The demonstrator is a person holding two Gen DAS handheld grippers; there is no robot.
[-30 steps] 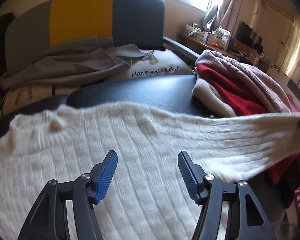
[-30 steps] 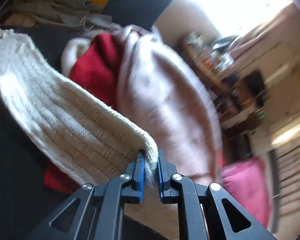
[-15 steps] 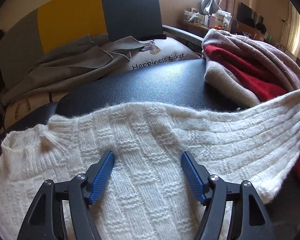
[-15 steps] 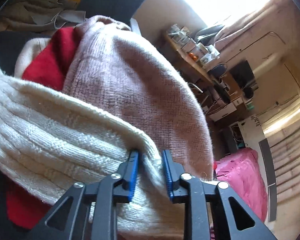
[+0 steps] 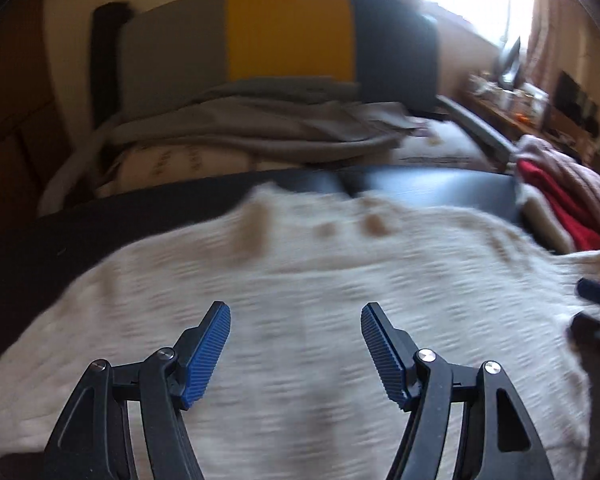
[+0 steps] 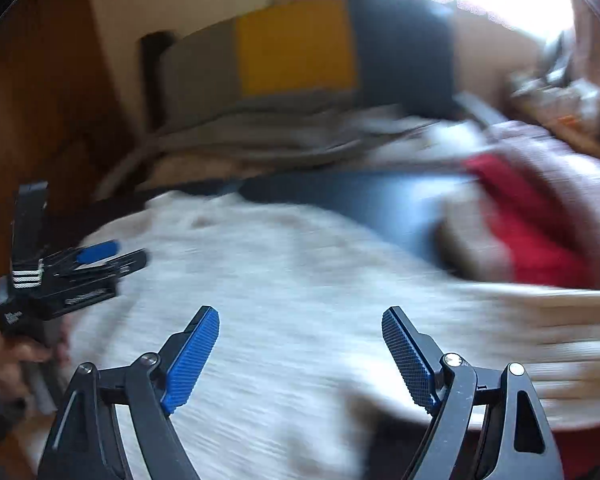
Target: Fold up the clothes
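Observation:
A cream ribbed-knit sweater (image 5: 320, 280) lies spread over a dark padded surface (image 5: 432, 192); both views are blurred by motion. My left gripper (image 5: 296, 316) hovers open above the sweater's middle, nothing between its blue pads. My right gripper (image 6: 300, 320) hangs over the same sweater (image 6: 284, 280) with its jaws opening wide and no cloth between them. The sweater's sleeve (image 6: 540, 320) trails off to the right. In the right wrist view the left gripper (image 6: 112, 254) shows at the left edge, held by a hand (image 6: 8, 360). The right gripper's tips (image 5: 596, 300) peek in at the left wrist view's right edge.
A pile of red, pink and beige knitwear (image 5: 564, 204) sits at the right. Behind the padded surface stands a chair with a grey, yellow and dark blue back (image 5: 284, 40), draped with grey cloth (image 5: 260, 128) over a printed cushion. A cluttered desk (image 5: 512, 100) stands by the bright window.
The right gripper let go of the sweater's sleeve cuff, opened wide and swung left over the sweater's body. The left gripper stayed open and shifted across the sweater. The sleeve now lies down.

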